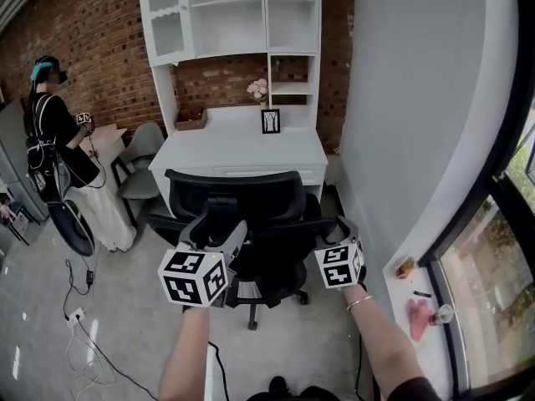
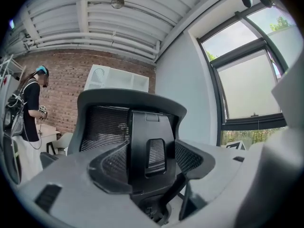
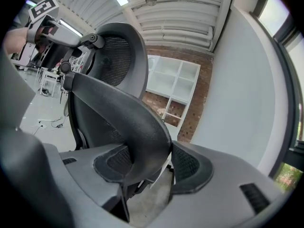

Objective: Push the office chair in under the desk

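Note:
A black mesh office chair (image 1: pixel 251 203) stands with its back toward me, in front of the white desk (image 1: pixel 234 150). In the head view my left gripper (image 1: pixel 224 234) is at the middle of the chair's back and my right gripper (image 1: pixel 333 228) at its right edge. In the left gripper view the left gripper (image 2: pixel 147 158) is shut on the chair's central back spine (image 2: pixel 152 127), with a pad on each side. The right gripper (image 3: pixel 156 163) is shut on the curved rim of the backrest (image 3: pixel 128 113). The chair's seat and most of its base are hidden behind the back.
A white shelf unit (image 1: pixel 234 15) tops the desk, which carries a picture frame (image 1: pixel 270 121), flowers (image 1: pixel 259 88) and a small tray (image 1: pixel 191 122). A grey wall (image 1: pixel 418 124) runs close on the right. At the left are a person (image 1: pixel 50 132), a grey chair (image 1: pixel 142 161) and floor cables (image 1: pixel 84 307).

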The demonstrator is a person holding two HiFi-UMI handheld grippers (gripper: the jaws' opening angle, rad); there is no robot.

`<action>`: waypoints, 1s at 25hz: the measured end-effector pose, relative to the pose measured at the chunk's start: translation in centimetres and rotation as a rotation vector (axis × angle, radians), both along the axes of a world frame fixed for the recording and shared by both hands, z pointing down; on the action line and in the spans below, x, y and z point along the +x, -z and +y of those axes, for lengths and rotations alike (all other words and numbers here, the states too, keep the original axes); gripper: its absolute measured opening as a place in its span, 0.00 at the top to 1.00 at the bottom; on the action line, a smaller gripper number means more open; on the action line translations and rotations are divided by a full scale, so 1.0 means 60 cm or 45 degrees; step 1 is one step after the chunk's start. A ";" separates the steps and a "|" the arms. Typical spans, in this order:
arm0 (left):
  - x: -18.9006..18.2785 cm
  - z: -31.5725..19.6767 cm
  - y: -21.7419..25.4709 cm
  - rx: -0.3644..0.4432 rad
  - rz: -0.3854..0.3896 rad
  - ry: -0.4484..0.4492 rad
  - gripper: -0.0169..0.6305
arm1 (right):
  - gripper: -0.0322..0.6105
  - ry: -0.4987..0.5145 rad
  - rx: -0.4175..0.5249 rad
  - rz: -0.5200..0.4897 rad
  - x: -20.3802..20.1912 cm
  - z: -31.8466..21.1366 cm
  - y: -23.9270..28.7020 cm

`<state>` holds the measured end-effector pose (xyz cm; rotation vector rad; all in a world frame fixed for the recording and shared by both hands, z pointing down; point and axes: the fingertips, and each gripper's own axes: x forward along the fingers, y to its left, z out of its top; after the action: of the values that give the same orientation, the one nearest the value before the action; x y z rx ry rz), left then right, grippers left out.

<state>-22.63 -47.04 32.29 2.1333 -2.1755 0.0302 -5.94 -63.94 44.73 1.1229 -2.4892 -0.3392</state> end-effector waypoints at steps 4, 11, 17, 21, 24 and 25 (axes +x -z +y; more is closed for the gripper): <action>-0.024 -0.023 0.003 0.001 -0.001 -0.010 0.54 | 0.57 -0.019 -0.011 0.009 -0.023 -0.023 0.002; -0.063 -0.063 0.002 0.001 0.009 -0.022 0.54 | 0.57 -0.025 0.003 0.002 -0.059 -0.059 0.003; -0.054 -0.080 0.006 0.014 -0.002 -0.091 0.54 | 0.57 -0.042 0.009 -0.021 -0.063 -0.080 0.006; -0.049 -0.079 0.005 0.019 0.007 -0.103 0.54 | 0.57 -0.034 0.008 -0.013 -0.059 -0.081 0.005; -0.048 -0.073 0.004 0.023 0.015 -0.098 0.54 | 0.57 -0.020 0.001 -0.011 -0.058 -0.076 0.002; -0.047 -0.074 0.004 0.025 0.022 -0.098 0.54 | 0.57 -0.020 0.000 -0.014 -0.056 -0.076 0.003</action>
<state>-25.42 -51.46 32.07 2.2186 -2.0923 -0.0040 -9.27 -68.51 44.56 1.1467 -2.4883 -0.3299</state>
